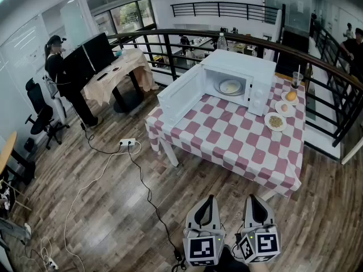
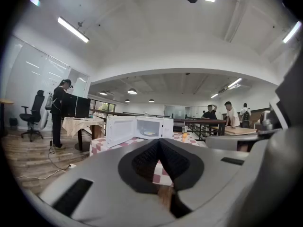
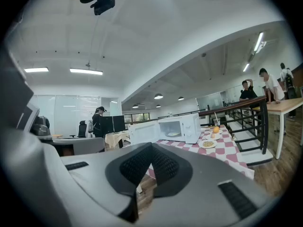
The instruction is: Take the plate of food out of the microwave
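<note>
Opening stance, seen from the head view. You stand well apart from the table [image 1: 238, 152], which is draped in a red-and-white checked cloth. The microwave [image 1: 256, 72] sits at its far edge. The microwave door [image 1: 180, 97] is swung fully out to the left, so the cavity faces you with nothing across its mouth.

The plate of food [image 1: 230, 87] lies flat in the middle of the cavity floor, not yet touched. Three small dishes [image 1: 275, 121] and a cup [image 1: 296, 79] line the table's right side, just beside the microwave. They probably limit where you can set the plate down.

The left gripper [image 1: 211, 199] and right gripper [image 1: 252, 198] hang side by side low in front of you, pointing roughly level toward the table. Each gripper view shows its jaws pressed together with nothing between them. This reads as a carrying posture, since nothing is within reach yet.

A cable [image 1: 144, 186] runs across the wooden floor from a power strip [image 1: 127, 143] toward your feet, so mind it on the walk in. You will need to part the jaws before you reach the plate's rim.
</note>
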`<action>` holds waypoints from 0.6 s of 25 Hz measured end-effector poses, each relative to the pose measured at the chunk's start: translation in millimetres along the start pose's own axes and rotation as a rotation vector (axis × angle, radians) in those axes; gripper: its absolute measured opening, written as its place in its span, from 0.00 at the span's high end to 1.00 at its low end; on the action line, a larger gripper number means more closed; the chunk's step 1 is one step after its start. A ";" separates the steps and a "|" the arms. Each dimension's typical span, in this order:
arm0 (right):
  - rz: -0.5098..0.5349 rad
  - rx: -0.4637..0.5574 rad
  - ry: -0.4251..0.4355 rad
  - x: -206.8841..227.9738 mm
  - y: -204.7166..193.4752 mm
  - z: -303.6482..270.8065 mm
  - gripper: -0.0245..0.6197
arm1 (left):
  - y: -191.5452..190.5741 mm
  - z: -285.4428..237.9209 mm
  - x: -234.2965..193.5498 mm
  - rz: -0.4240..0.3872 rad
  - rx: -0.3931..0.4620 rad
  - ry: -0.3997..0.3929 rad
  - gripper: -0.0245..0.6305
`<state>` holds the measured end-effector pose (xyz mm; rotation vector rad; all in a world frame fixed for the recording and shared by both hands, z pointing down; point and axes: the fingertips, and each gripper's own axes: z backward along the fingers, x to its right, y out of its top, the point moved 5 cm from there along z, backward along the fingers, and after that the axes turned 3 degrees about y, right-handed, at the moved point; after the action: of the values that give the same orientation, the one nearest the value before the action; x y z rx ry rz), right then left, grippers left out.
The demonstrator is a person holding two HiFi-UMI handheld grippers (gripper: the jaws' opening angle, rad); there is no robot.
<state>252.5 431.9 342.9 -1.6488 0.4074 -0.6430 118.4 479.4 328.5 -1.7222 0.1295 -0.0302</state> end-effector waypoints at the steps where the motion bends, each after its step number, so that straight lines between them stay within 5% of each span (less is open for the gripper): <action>1: 0.001 -0.001 0.001 0.0 -0.2 -0.3 0.98 | -0.2 -1.2 -0.6 -0.009 0.019 0.001 0.94; 15: -0.002 -0.009 0.019 0.0 4.4 -10.1 0.98 | 1.6 -11.2 -2.7 -0.027 0.056 0.011 0.94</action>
<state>246.6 423.2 339.5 -1.6523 0.4232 -0.6599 114.6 468.4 328.8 -1.6685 0.1122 -0.0622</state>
